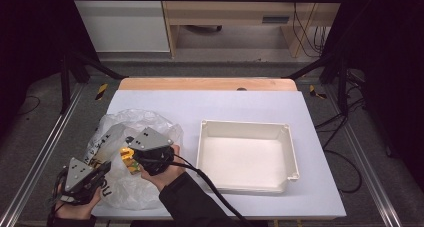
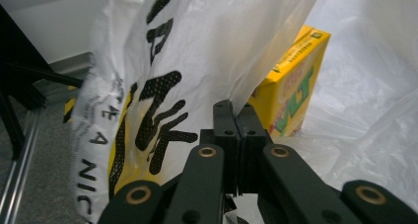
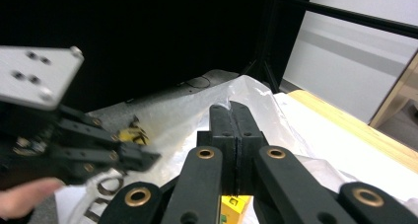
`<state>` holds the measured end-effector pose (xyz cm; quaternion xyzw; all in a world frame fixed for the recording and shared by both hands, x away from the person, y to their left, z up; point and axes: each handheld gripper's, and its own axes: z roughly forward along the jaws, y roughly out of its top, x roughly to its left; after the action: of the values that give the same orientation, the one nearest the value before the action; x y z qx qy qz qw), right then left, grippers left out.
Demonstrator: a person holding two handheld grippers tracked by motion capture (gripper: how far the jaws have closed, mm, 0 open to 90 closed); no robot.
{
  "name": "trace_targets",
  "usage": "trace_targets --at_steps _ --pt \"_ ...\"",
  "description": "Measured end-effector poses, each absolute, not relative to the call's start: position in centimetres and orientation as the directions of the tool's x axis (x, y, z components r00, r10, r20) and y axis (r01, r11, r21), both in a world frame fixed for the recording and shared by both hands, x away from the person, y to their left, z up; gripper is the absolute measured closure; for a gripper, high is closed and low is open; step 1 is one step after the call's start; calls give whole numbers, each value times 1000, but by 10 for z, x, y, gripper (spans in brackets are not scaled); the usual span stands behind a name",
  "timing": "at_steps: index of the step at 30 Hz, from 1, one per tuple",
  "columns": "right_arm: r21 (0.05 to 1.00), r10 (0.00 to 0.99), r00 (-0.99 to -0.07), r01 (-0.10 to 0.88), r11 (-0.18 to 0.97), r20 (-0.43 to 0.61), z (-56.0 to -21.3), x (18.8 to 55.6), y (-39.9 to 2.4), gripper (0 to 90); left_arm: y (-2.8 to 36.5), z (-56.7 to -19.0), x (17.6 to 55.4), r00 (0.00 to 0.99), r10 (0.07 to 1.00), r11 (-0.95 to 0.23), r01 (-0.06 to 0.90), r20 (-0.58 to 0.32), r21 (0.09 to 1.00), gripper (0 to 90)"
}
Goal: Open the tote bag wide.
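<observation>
Your plastic bag (image 1: 127, 152) at the lower left of the high view is thin, crinkled translucent film with a soft sheen, printed with black dotted lettering. Through it, right of centre in the left gripper view, you see a yellow carton (image 2: 291, 88) of smooth, slightly glossy printed card. The white tray (image 1: 245, 157) at the centre right of the high view looks like smooth moulded plastic, faintly shiny. Your table (image 1: 210, 103) has a matt pale top, with a bare wood edge along its far side. Each gripper's jaws are matt black with brass-coloured pivot bushings; the three-cornered plates are dull grey metal.
</observation>
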<state>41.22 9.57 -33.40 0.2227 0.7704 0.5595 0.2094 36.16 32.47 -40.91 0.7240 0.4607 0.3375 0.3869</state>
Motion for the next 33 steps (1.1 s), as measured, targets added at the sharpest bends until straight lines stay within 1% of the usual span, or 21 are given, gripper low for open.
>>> trace_targets --at_steps 6,12,15,18,22,23,25,29,31,33 --pt "945 612 -788 148 291 -65 -346 429 94 900 342 -398 363 325 940 -225 380 98 897 897" --pt "934 638 -768 190 301 -49 -357 446 96 898 350 -380 373 308 943 -235 357 123 904 897" --pt "934 652 -756 192 301 -55 -361 452 99 876 353 -377 387 308 945 -229 387 109 893 897" --pt "927 672 -738 207 313 -62 -365 459 100 847 354 -384 402 306 947 -227 427 97 875 897" --pt "918 665 -744 217 331 -64 -368 460 97 753 355 -396 414 318 947 -196 466 43 863 897" --pt "923 664 -745 204 327 -70 -367 458 94 727 355 -398 415 321 946 -206 472 50 857 898" --pt "934 643 -764 191 302 -51 -361 453 85 674 355 -400 415 320 947 -199 475 43 857 898" --pt "951 595 -803 164 261 -25 -351 434 68 611 356 -398 414 320 947 -186 472 29 862 898" --pt "952 559 -829 172 252 2 -355 422 64 573 355 -398 414 318 948 -185 469 31 864 897" --pt "944 529 -848 178 276 5 -366 412 65 532 354 -397 413 323 946 -192 468 35 863 898"
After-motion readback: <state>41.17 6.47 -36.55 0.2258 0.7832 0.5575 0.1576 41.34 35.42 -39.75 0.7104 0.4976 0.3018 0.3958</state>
